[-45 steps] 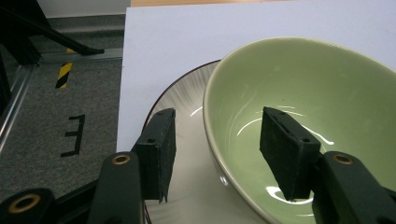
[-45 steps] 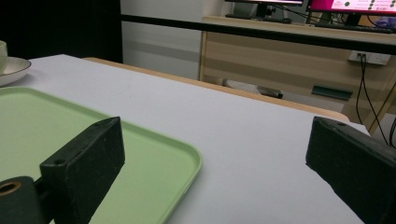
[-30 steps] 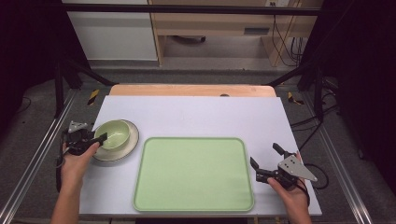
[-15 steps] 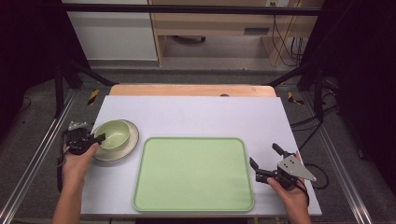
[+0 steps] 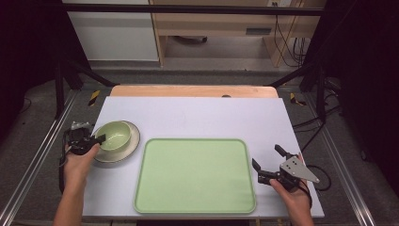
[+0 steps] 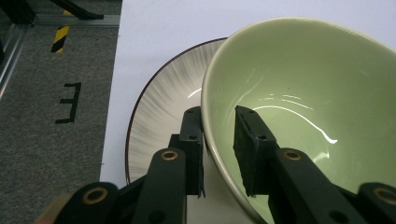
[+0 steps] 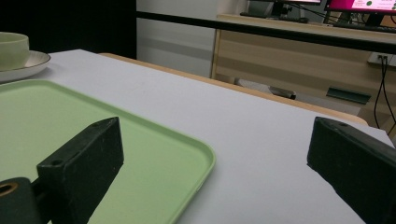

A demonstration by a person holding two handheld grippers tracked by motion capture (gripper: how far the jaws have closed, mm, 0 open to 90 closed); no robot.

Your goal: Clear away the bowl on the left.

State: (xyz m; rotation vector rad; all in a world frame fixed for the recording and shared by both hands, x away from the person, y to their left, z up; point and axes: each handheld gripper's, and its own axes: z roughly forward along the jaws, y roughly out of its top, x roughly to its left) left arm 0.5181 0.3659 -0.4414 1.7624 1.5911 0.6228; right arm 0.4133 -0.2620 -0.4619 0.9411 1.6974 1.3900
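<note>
A pale green bowl (image 5: 115,135) stands on a white plate with a dark rim (image 5: 134,143) at the table's left. My left gripper (image 5: 100,138) straddles the bowl's near-left rim. In the left gripper view, one jaw lies outside against the bowl (image 6: 299,93) and the other inside, over the plate (image 6: 159,107). The jaws of the left gripper (image 6: 217,119) have just been closing, and a thin gap still shows at the inner pad. My right gripper (image 5: 267,156) rests open at the right of a light green tray (image 5: 195,176), nothing between its jaws (image 7: 215,154).
The tray (image 7: 70,112) lies flat at the table's front middle, with the bowl and plate (image 7: 18,56) beyond its far corner in the right gripper view. A wooden strip (image 5: 193,91) edges the table's back. Metal rails and cables run along both sides on the floor.
The left gripper's jaws have narrowed around the bowl's rim. Both hands, the bowl and the plate stay where they were.
</note>
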